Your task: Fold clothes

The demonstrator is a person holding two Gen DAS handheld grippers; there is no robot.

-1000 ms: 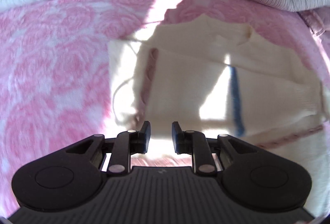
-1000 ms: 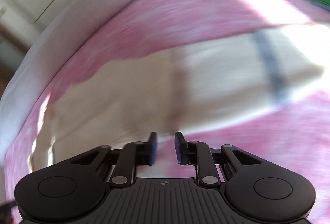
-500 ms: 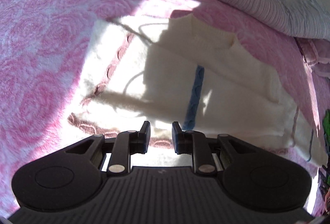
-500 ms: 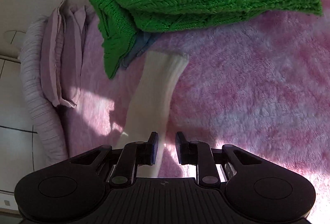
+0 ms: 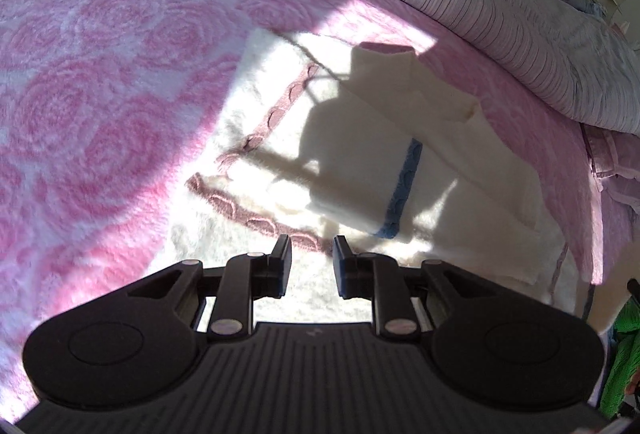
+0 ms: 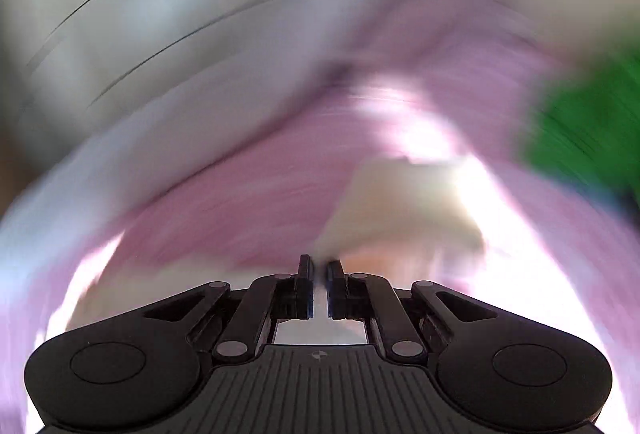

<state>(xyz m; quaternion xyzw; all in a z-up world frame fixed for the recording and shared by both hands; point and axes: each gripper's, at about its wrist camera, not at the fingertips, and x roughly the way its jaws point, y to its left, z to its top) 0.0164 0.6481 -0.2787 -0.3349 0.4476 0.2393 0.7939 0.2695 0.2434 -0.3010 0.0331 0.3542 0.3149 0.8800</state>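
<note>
Nearest in the left wrist view, the left gripper (image 5: 312,258) has its jaws spread with a clear gap between them and nothing held; it hangs over the near edge of the cream sweater (image 5: 360,162). Just past the fingertips (image 5: 285,254) runs a dusty-pink trim band (image 5: 256,220) along the sweater's hem. The sweater lies partly folded on the pink rose-patterned blanket (image 5: 100,94) of the bed, one layer turned over another, with a blue stripe (image 5: 404,186) crossing the upper layer. Sun falls across it in patches, broken by a dark shadow over its middle. Farther off, a striped pale cover (image 5: 460,2) forms a ridge along the far edge of the blanket. At the right border, a strip of green knit (image 5: 624,354) shows.

In the right wrist view, heavy blur smears everything but the right gripper (image 6: 318,272) itself. Its jaws are drawn close, only a narrow slit left between them, and a cream piece of cloth (image 6: 400,202) rises from right at the tips; whether they actually pinch it I cannot tell. Beyond lies the pink blanket (image 6: 240,202), a green blur (image 6: 592,122) sits at the right, and a pale surface (image 6: 160,14) fills the far top.
</note>
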